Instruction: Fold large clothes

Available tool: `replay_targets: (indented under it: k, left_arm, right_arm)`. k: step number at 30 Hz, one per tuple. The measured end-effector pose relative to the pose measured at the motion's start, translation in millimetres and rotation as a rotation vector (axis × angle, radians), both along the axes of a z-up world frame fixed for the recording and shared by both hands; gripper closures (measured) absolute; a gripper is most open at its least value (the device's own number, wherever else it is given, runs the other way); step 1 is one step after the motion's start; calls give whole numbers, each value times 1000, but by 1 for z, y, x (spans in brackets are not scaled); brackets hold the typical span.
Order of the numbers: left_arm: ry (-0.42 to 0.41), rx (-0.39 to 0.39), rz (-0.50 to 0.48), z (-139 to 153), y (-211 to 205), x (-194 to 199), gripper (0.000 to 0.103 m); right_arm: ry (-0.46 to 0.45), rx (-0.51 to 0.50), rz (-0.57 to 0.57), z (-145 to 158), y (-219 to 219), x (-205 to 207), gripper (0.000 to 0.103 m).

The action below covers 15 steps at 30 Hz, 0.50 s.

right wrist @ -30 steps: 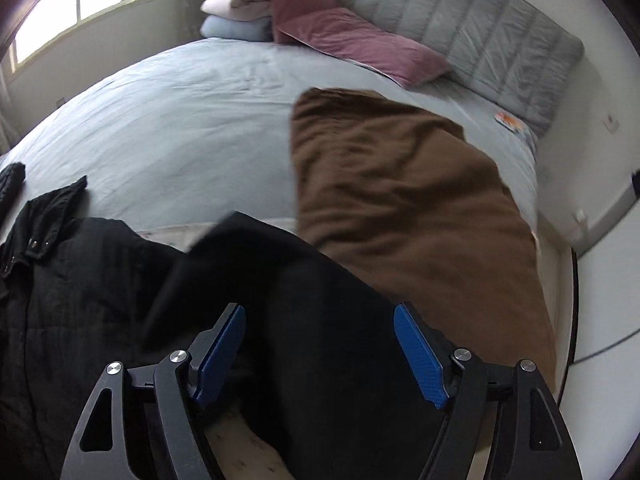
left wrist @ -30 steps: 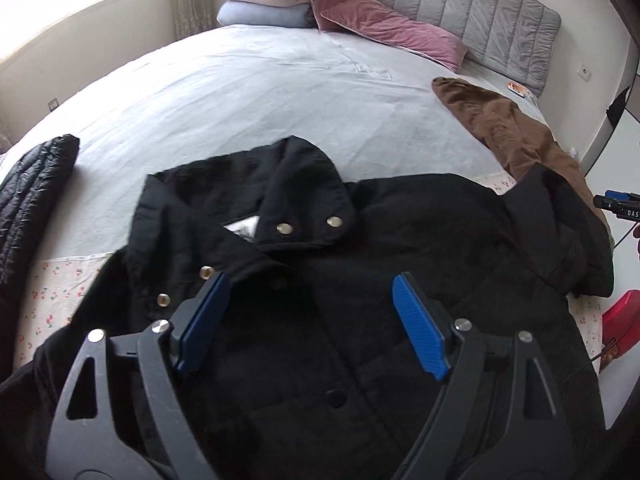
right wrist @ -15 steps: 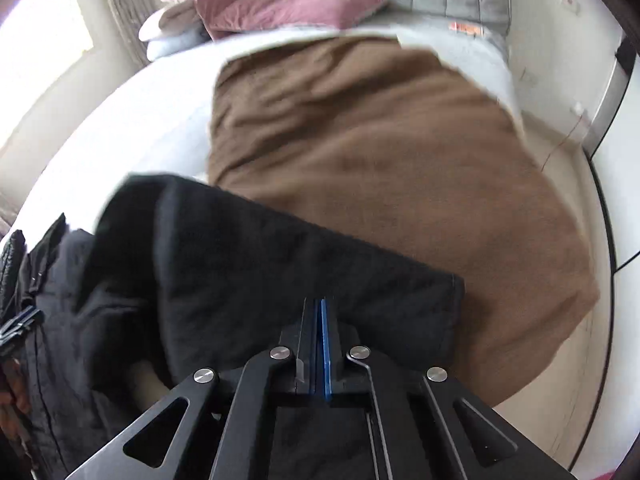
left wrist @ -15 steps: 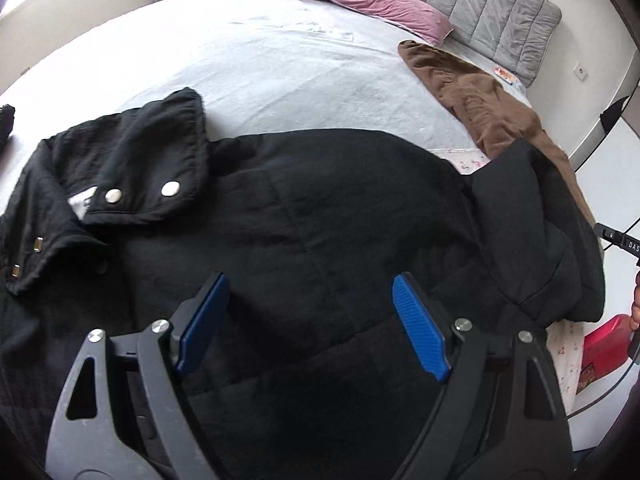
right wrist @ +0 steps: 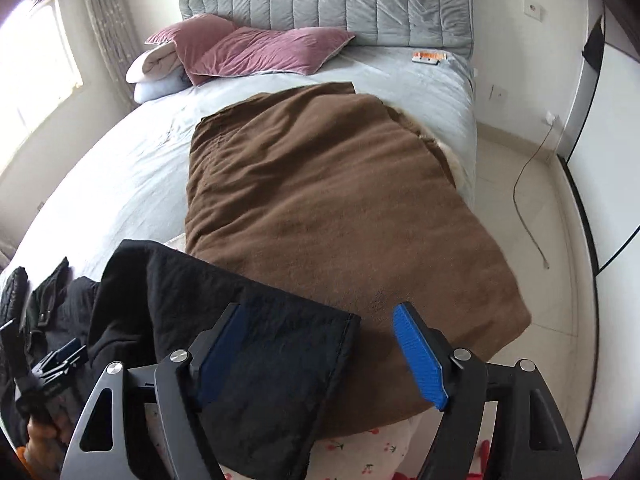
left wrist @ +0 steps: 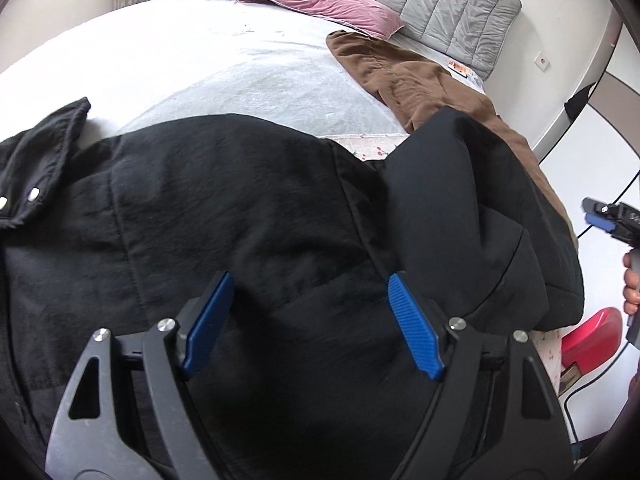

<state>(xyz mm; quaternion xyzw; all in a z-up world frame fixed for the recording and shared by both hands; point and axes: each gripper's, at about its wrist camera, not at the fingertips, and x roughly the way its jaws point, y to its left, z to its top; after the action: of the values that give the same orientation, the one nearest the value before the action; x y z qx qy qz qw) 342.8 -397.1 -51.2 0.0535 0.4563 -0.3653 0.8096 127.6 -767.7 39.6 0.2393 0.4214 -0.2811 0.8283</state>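
Blue pads frame each view: the left hand-held gripper (left wrist: 310,324) stands wide over the body of the black jacket (left wrist: 248,216), pinching nothing. The right hand-held gripper (right wrist: 322,354) has just been opening; its jaws now stand wide too, with the end of the jacket's sleeve (right wrist: 256,344) lying loose between them and neither pad pressing on it.

The jacket lies spread front-up across the near end of the bed (left wrist: 208,64), its snap collar (left wrist: 44,152) off to the left in the left wrist view. The sleeve is bunched at the right edge, lapping onto a brown blanket (right wrist: 332,208) that stretches toward the headboard (right wrist: 328,4). Two pink pillows (right wrist: 248,50) and folded bedding sit at the far end.

By my reading, the step in hand is bringing this sleeve in over the body, and it is not yet done: the sleeve sits outside the jacket's outline. The next move calls for a firm pinch on the cuff, taking the padded cloth only and not the blanket beneath, then a carry across the chest. The other gripper could pin the shoulder so the body does not drag.
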Motion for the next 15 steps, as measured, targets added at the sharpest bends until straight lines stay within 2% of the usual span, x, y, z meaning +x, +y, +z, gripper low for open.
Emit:
replay_targets:
  k: [3,5,6,7,10,12,13,15]
  left_arm:
    - [-28,19,35,2,9,8,23]
    - [-17,13,75,-1,17,16,23]
    - [-4,5,94,-2,20,21,23]
    - [6,-5,111,-3,22,25,23]
    - [-9,-36,141,-2,24,32,23]
    - [-9,-87,150,-3,23,32,23]
    - [0,-107,148,-6,21,32,23]
    - [29,-131,139,-18,12,31,23]
  right_arm:
    - [30,71,-19,-43,2,7,26]
    - [3,58,-21,-57,14,14,29]
    - [-20,53,8,-55,22,16,57]
    - [-42,73,80,-49,33,23,93]
    - [-27,-183,111,3,64,22,95]
    - [-51,-267,70,42,65,10,95]
    - [-32,-292,49,53,62,7,95]
    - [139,-496,-19,63,61,8,95]
